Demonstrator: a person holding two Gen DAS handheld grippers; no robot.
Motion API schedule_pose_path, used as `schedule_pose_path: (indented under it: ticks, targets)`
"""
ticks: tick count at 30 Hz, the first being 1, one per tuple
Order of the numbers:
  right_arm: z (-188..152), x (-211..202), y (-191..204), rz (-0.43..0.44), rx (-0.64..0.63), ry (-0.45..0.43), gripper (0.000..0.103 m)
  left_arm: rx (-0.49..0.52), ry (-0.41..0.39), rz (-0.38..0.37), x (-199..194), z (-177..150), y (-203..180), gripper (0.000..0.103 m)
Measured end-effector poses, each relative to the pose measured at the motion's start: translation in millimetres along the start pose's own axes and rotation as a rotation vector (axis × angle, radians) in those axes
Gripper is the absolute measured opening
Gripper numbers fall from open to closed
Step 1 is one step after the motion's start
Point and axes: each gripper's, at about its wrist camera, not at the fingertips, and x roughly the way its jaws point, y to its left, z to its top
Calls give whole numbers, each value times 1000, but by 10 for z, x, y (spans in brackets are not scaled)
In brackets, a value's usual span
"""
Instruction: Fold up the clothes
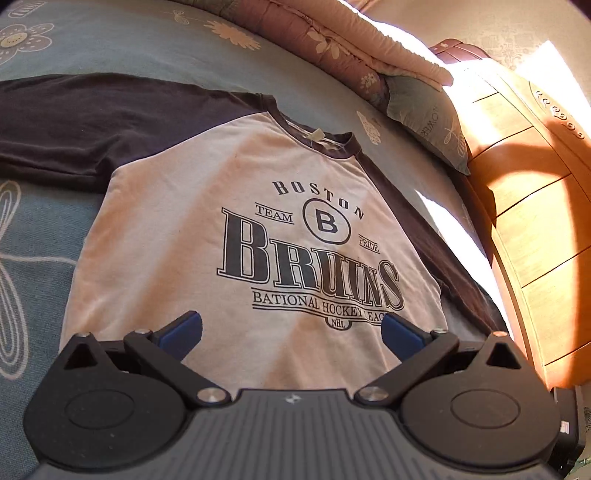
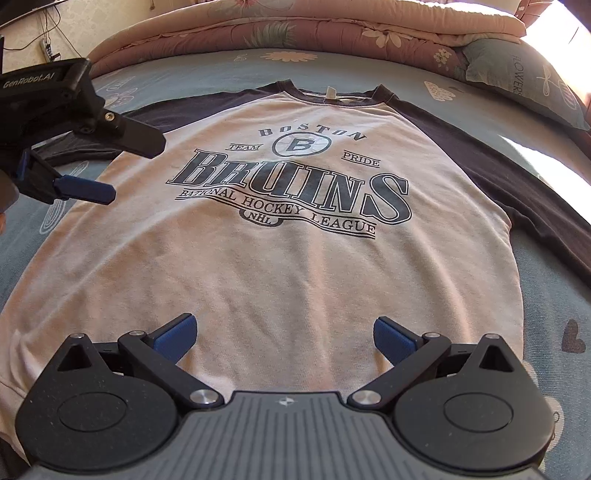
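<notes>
A white raglan shirt (image 1: 177,229) with dark sleeves and a "Boston Bruins" print lies flat, face up, on the bed; it also shows in the right wrist view (image 2: 280,266). Its left sleeve (image 1: 74,122) is spread out sideways, its right sleeve (image 2: 524,184) runs down along the body. My left gripper (image 1: 291,330) is open and empty, hovering over the shirt's lower part; it also shows from the side in the right wrist view (image 2: 125,166). My right gripper (image 2: 284,336) is open and empty above the shirt's hem.
The bed has a blue flowered sheet (image 1: 110,40). A folded pink quilt (image 2: 295,33) and a grey-green pillow (image 2: 524,81) lie at the head. A wooden headboard (image 1: 535,221) stands on the right in the left wrist view.
</notes>
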Motion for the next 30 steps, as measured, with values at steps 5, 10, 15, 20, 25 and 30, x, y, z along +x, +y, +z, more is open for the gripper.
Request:
schedule_pose_path:
  ticks: [5,10,15,20,25,30]
  targets:
    - [4,23,20,-10,-19,10,103,-77,15,-1,137,74,130,102]
    - [0,23,22,-5,-22,12,103,-100,-112,-32,-425,226,339,102]
    - [-6,55,51,-2,-31,17,103,-188,-282,21,-1162,424,837,102]
    - [-5,89,57,1,-25,14,103,-465,-489,50,-1799,395,1859,102]
    - [12,124,65,2,-16,1,103,-690,-576,60,-1898,170,2680,102]
    - [20,145,73,-2,-22,-12,103,-761,-594,60,-1765,190,3101,102]
